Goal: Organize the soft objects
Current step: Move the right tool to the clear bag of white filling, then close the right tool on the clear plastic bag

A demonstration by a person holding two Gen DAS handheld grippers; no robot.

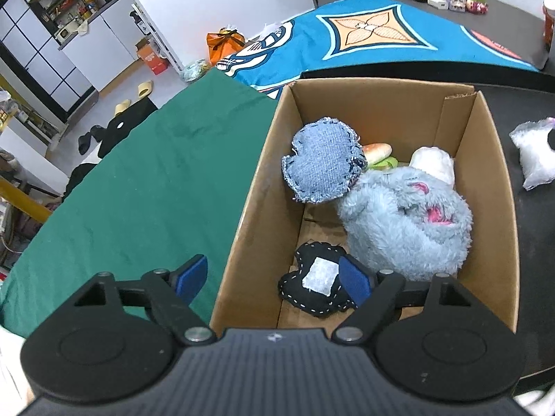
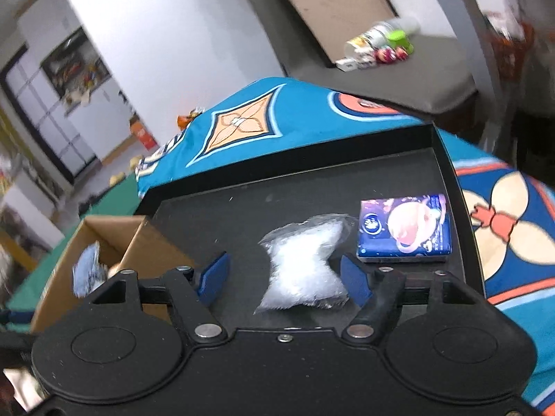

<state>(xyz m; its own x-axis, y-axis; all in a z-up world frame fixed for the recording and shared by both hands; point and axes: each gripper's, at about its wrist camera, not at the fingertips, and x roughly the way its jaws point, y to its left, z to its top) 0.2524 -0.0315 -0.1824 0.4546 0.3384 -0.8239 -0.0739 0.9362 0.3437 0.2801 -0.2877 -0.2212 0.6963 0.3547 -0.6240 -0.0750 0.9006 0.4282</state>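
Note:
An open cardboard box (image 1: 492, 159) holds a blue fluffy plush (image 1: 406, 222), a denim pad (image 1: 321, 164), a black stitched pad (image 1: 317, 286), a toy bun (image 1: 377, 151) and a white soft piece (image 1: 433, 159). My left gripper (image 1: 274, 282) is open and empty, straddling the box's left wall above the black pad. My right gripper (image 2: 284, 279) is open over a black tray (image 2: 215, 215), with a clear bag of white filling (image 2: 303, 268) between its fingers. A blue tissue pack (image 2: 406, 228) lies to the right. The bag also shows in the left wrist view (image 1: 534, 152).
A green cloth (image 1: 138, 187) covers the surface left of the box (image 2: 104, 235). A teal patterned cloth (image 1: 364, 34) lies behind, also shown in the right wrist view (image 2: 242, 121). Jars and small packets (image 2: 378, 45) sit on a grey table at the back.

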